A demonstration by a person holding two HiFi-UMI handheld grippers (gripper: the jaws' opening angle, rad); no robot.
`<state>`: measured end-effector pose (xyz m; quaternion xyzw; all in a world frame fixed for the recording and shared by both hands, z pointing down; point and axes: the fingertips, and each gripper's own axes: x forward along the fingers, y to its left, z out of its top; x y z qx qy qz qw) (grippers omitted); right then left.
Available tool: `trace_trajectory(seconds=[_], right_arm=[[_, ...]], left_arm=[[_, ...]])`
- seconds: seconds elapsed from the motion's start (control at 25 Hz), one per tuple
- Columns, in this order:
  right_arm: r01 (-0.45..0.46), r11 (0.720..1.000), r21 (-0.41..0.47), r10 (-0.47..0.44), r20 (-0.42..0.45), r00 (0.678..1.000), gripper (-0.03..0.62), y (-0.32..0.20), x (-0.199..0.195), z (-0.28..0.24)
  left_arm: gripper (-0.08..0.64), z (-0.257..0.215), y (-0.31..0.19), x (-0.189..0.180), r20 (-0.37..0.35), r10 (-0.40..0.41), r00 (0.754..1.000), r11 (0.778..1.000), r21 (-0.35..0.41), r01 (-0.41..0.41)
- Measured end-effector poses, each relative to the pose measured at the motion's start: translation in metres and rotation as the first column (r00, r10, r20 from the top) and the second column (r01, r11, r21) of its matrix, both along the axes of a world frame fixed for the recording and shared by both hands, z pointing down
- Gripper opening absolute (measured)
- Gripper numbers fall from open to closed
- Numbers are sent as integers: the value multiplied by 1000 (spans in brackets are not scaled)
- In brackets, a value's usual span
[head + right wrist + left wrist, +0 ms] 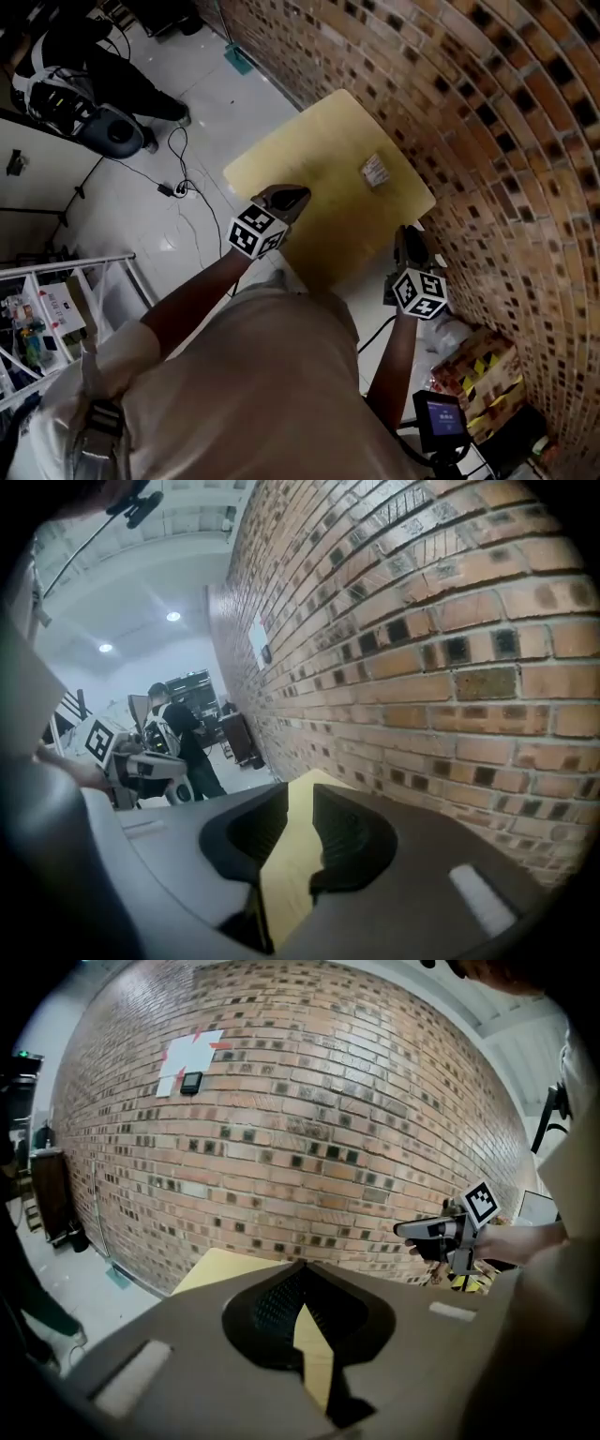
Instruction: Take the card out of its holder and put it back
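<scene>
- None of the task looks done to me. The card holder (375,170) lies flat on the yellow table (309,141), untouched, and neither of my grippers has reached it.
- The holder is too small in the head view for me to tell the card from its sleeve, so I only judge that the card is inside.
- My left gripper (289,198) hangs on the near side of the holder, off to its left and well apart from it. Its jaws meet at the tips with nothing between them, and only a sliver of yellow tabletop shows through the gap lower down.
- My right gripper (411,234) hangs nearer to me than the holder and slightly to its right, also well apart from it. Its jaws stand apart and empty, with a strip of tabletop showing between them.
- Everything is left to do: reach the holder, steady it with one gripper, draw the card out with the other, then slide it back in.
- The holder is a small, pale, thin rectangle with reddish print, and I expect it to be light and to slide easily.
- The table under the holder is smooth, matt and pale yellow, with rounded corners.
- The brick wall (469,112) beyond the holder is rough and mottled.
- The inner faces of my jaws are dark and ribbed.
</scene>
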<state>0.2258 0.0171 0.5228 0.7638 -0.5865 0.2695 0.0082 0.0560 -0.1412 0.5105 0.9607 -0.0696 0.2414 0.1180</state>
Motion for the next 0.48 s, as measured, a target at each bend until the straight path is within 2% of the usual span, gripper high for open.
trace_trajectory(seconds=[0.32, 0.48], right_arm=[[141, 989, -32, -141, 11, 990, 80, -51, 42, 32], [194, 978, -81, -194, 6, 981, 80, -67, 51, 53]], left_arm=[[36, -7, -10, 21, 1, -89, 996, 996, 18, 89], [42, 3, -14, 22, 20, -136, 991, 991, -5, 136]])
